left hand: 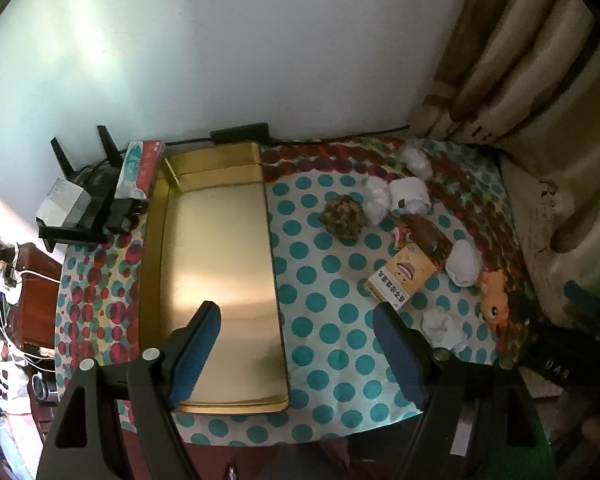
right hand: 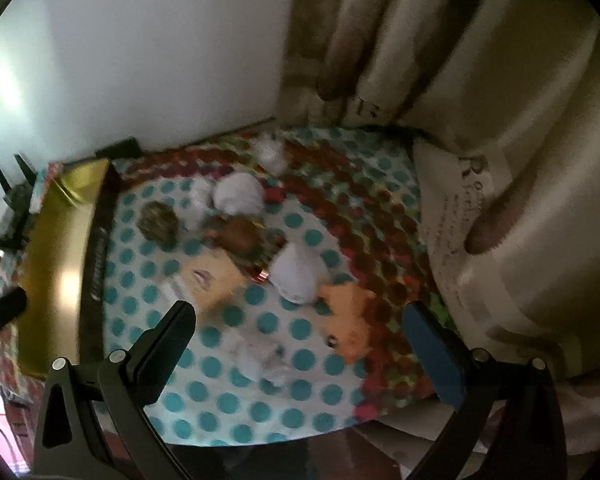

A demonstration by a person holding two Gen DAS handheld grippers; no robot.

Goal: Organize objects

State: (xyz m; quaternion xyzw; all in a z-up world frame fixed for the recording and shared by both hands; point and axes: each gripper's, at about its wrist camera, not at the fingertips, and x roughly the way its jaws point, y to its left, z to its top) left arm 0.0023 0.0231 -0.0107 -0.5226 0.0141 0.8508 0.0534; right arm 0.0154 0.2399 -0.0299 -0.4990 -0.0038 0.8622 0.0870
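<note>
- White wall and beige curtain (left hand: 512,80) back a table with a polka-dot cloth (left hand: 332,340); router (left hand: 80,200) and clutter crowd its far left corner.
- Gold tray (left hand: 216,264) lies along the cloth's left side, empty, long axis running near edge to far edge.
- Loose items cluster on the right half, none in the tray: camo ball (left hand: 344,216), white socks (left hand: 410,194) near the far edge, box (left hand: 404,276) mid-right, white bundle (left hand: 464,262) just beside the box, orange plush (left hand: 494,296) at the right edge, crumpled white wad (left hand: 444,326) nearest the near edge.
- Left gripper (left hand: 296,352) hovers over the tray's near right rim, jaws wide apart, holding nothing.
- Right gripper (right hand: 300,354) hangs above the wad and plush, jaws wide apart, holding nothing; its view is blurred, so fine detail is unclear.
- Judged stage: start, first pick not yet made.
- Risk: wad, plush and bundle sit close together; wide jaws may catch two at once or knock a neighbour off the right edge.
- Risk: soft wad may squash and slip out of a shallow pinch mid-carry.
- Risk: jaws coming down too low could snag the cloth, bunching it and dragging everything along.
- Risk: the box is flat on the cloth; fingers may skid off its top or shove it into the bundle.
- Risk: the left gripper sits on the route to the tray; the two could clash at the rim or nudge the tray.
- Risk: the ball may roll if bumped.
</note>
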